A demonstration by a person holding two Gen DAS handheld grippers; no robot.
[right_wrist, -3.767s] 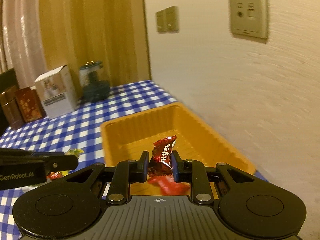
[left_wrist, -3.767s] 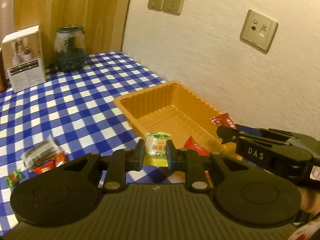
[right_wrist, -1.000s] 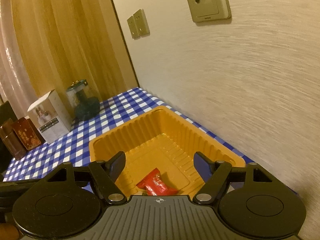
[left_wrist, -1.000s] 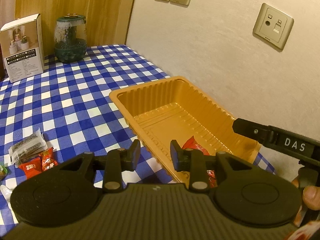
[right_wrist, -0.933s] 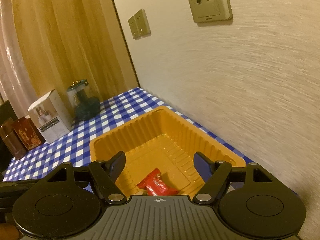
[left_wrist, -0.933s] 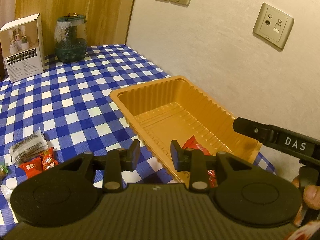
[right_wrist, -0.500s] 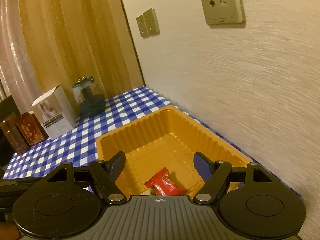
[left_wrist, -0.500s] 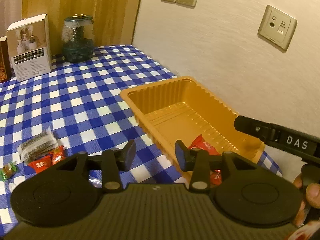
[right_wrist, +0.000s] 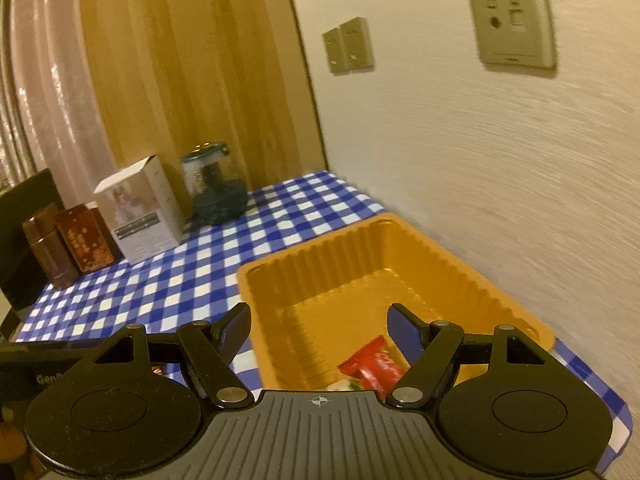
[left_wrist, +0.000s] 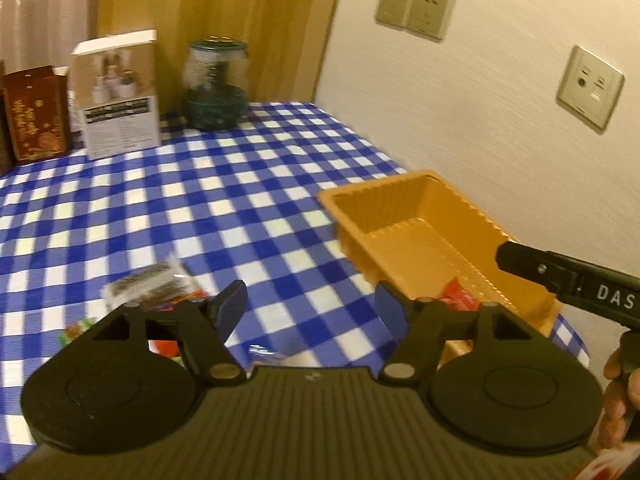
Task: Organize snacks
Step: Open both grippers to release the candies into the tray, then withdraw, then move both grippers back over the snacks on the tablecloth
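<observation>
1. Over the checked bench (left_wrist: 240, 208), the left claw (left_wrist: 310, 308) is opening with nothing between its jaws, having swung from the orange tray (left_wrist: 404, 196) toward loose snacks (left_wrist: 148, 280).
2. Right claw (right_wrist: 318, 326) hangs released above the tray's red candy (right_wrist: 372, 364).
3. More snacks await collection.

Home; checked tablecloth (left_wrist: 240, 184), curtains (right_wrist: 168, 80)

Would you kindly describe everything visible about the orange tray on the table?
The orange tray is a shallow rectangular container of thin, glossy moulded plastic with ribbed walls and a flat rim. It sits upright on the blue checked tablecloth, close to the wall. Most of its floor is bare; a red wrapped snack lies at its near end. Neither gripper touches it.
</observation>
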